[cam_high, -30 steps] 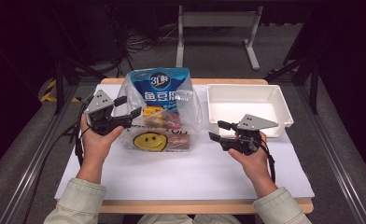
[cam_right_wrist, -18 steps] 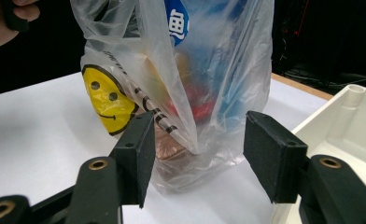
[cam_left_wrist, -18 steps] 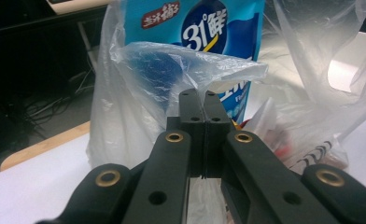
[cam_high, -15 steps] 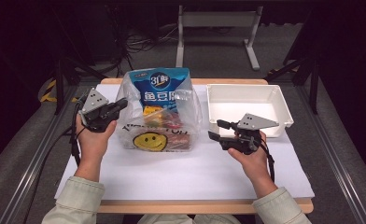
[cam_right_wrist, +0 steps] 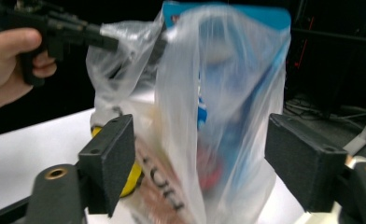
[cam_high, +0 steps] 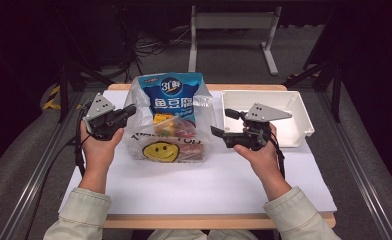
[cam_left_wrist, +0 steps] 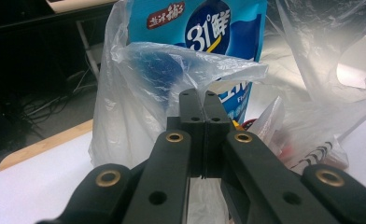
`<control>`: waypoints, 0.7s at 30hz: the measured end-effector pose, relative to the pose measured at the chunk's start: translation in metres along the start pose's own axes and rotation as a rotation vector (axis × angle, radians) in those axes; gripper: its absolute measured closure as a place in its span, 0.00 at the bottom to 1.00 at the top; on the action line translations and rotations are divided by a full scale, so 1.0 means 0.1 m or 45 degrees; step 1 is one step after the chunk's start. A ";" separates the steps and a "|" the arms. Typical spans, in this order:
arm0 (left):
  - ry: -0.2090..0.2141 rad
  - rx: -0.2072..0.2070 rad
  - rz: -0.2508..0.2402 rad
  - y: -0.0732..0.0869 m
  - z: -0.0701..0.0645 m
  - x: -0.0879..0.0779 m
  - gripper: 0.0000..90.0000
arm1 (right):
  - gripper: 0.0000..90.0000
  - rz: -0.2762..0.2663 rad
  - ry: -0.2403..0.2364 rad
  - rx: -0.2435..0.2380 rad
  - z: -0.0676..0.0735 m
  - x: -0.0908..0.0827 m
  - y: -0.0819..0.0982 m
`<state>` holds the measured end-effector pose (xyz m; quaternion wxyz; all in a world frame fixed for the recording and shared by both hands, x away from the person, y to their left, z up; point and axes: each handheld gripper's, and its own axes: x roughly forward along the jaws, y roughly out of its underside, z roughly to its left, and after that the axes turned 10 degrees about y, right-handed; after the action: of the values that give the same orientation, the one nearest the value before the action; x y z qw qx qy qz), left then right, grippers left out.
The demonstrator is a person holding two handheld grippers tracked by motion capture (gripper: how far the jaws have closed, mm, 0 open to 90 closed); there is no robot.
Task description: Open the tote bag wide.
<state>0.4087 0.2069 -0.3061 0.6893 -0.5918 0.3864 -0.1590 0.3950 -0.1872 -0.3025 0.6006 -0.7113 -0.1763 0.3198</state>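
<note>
Plastic bag [cam_high: 169,125] upright, mouth up; left tool [cam_high: 129,111] clamped on its rim, right tool [cam_high: 223,125] apart.

One plastic bag [cam_high: 170,131], one blue packet [cam_high: 171,97], one white tray [cam_high: 304,125], two grippers.

high view: above, facing forward-down | tool views: close, level | shared: plastic bag [cam_high: 169,125]

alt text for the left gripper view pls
The left gripper is shut on the edge of a clear plastic bag. Inside the bag stands a blue snack packet; the bag rests on a white table.
</note>
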 end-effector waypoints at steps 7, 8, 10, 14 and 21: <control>0.008 -0.003 0.010 0.01 0.02 0.00 1.00 | 0.20 -0.039 -0.018 0.044 -0.02 0.17 -0.24; 0.012 -0.005 0.008 0.01 0.03 0.00 1.00 | 0.20 -0.042 -0.019 0.042 -0.02 0.19 -0.27; 0.022 -0.010 0.001 0.01 0.04 -0.01 1.00 | 0.19 -0.040 -0.019 0.037 -0.02 0.24 -0.31; 0.073 -0.030 -0.015 0.00 0.07 -0.02 0.99 | 0.18 -0.023 -0.017 0.053 -0.04 0.35 -0.36; 0.039 -0.030 -0.005 -0.01 0.11 -0.01 1.00 | 0.39 -0.001 0.055 0.045 -0.06 0.46 -0.41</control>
<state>0.4158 0.2149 -0.3049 0.6760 -0.5982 0.3976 -0.1648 0.4383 -0.1533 -0.2734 0.6169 -0.7072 -0.1577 0.3072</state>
